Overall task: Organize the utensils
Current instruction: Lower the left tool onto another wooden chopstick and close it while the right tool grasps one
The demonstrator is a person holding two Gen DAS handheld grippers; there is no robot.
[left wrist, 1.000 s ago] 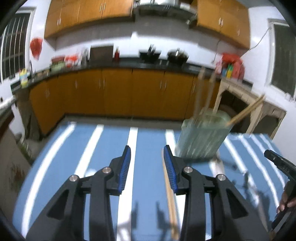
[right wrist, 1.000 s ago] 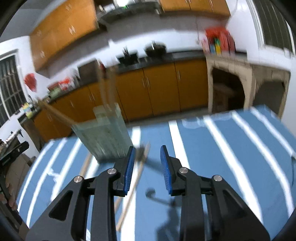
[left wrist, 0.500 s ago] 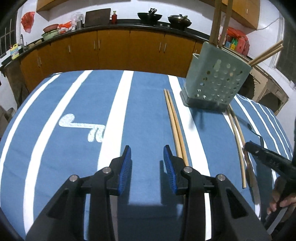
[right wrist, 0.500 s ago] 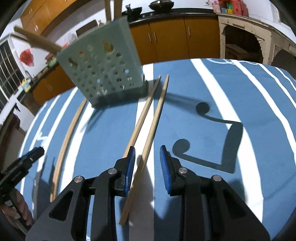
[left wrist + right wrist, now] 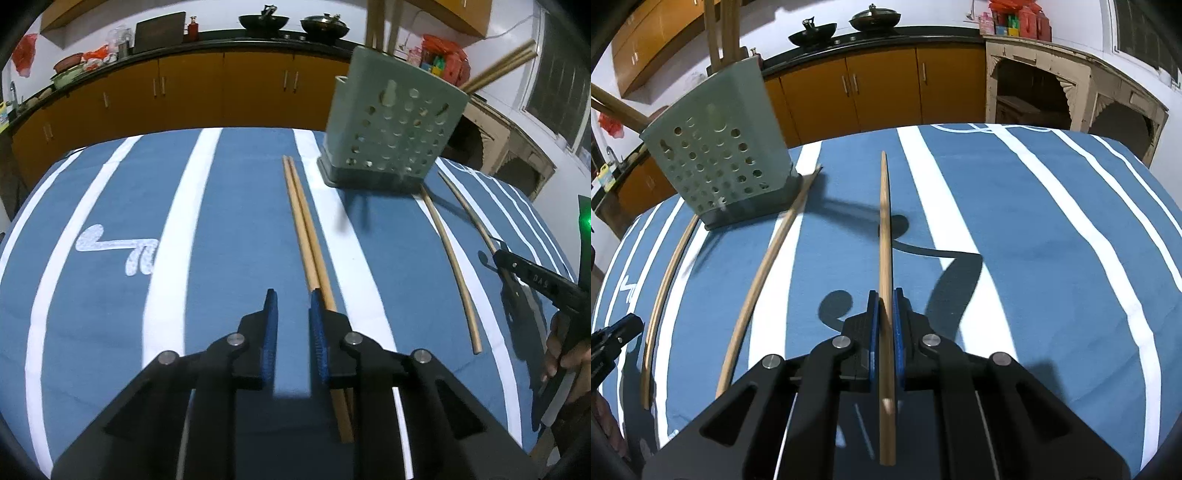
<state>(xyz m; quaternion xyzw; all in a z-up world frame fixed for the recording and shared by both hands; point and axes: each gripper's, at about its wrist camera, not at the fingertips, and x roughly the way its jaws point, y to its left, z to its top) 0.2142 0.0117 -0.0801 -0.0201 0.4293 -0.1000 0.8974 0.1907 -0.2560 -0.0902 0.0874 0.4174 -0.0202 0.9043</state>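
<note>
Left wrist view, left to right: blue cloth with white stripes covers the surface [image 5: 110, 295]. The left tool [image 5: 291, 314] sits low over it; its jaws have just been narrowing, a small gap remains, and only bare cloth shows between them. A pair of chopsticks [image 5: 304, 229] lies side by side just right of that gap, passing under the right finger; contact cannot be confirmed. Further right stands the perforated green utensil holder [image 5: 391, 129], upright, with wooden sticks rising from its top. Two single chopsticks [image 5: 452, 258] lie apart beyond its base. At the right edge, a hand [image 5: 565, 354] carries the other tool.

Right wrist view, left to right: the same utensil holder [image 5: 716, 162]; two curved-looking chopsticks [image 5: 764, 266] on the cloth; then the right tool [image 5: 885, 306], jaws just pressed together, pinching one chopstick [image 5: 885, 221] that points forward along the fingers.
</note>
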